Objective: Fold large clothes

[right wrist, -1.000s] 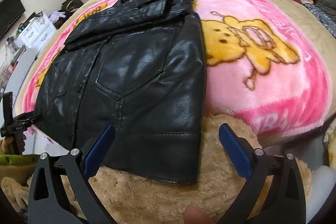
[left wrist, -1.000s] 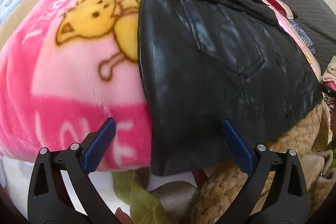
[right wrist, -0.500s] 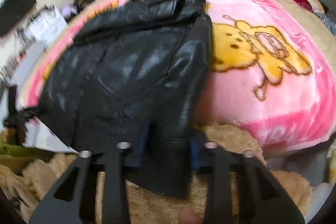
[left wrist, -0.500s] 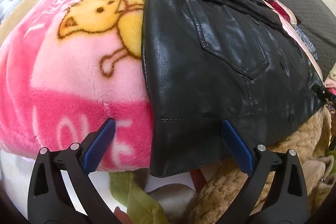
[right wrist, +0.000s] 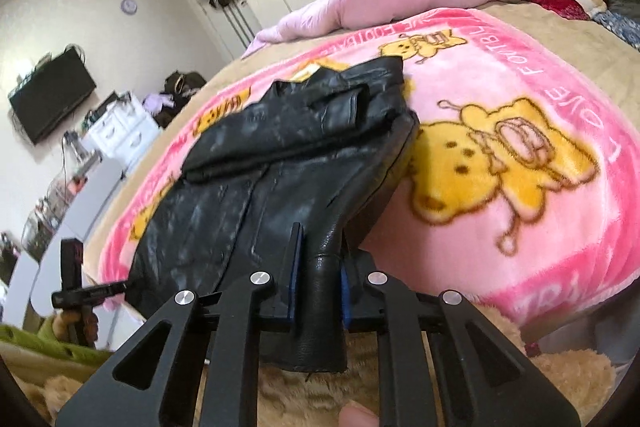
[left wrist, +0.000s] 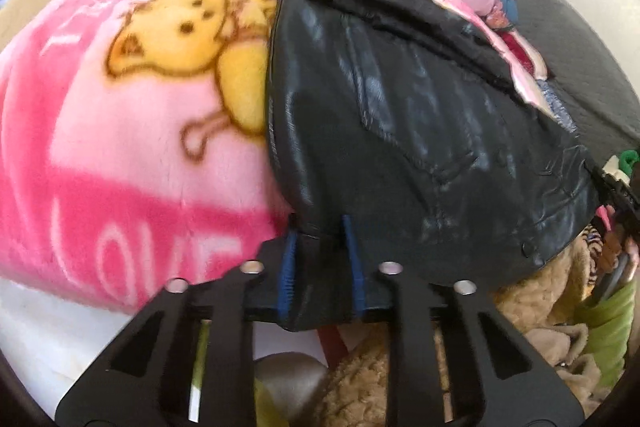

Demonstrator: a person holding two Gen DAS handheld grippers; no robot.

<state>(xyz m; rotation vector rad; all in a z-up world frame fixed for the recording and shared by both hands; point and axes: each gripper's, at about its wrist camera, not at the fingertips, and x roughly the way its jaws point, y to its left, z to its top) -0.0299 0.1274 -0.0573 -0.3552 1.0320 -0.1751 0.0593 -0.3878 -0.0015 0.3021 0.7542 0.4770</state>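
A glossy black leather jacket [left wrist: 400,115], laid on a pink fleece cartoon-bear blanket [left wrist: 120,131], is judged heavy, stiff in its creases and slippery; the hem corners are judged the best holds. One hem corner is pinched by the left gripper [left wrist: 320,251], whose jaws have just been closing. The other corner is clamped by the right gripper [right wrist: 318,267], likewise just closed onto bunched leather.
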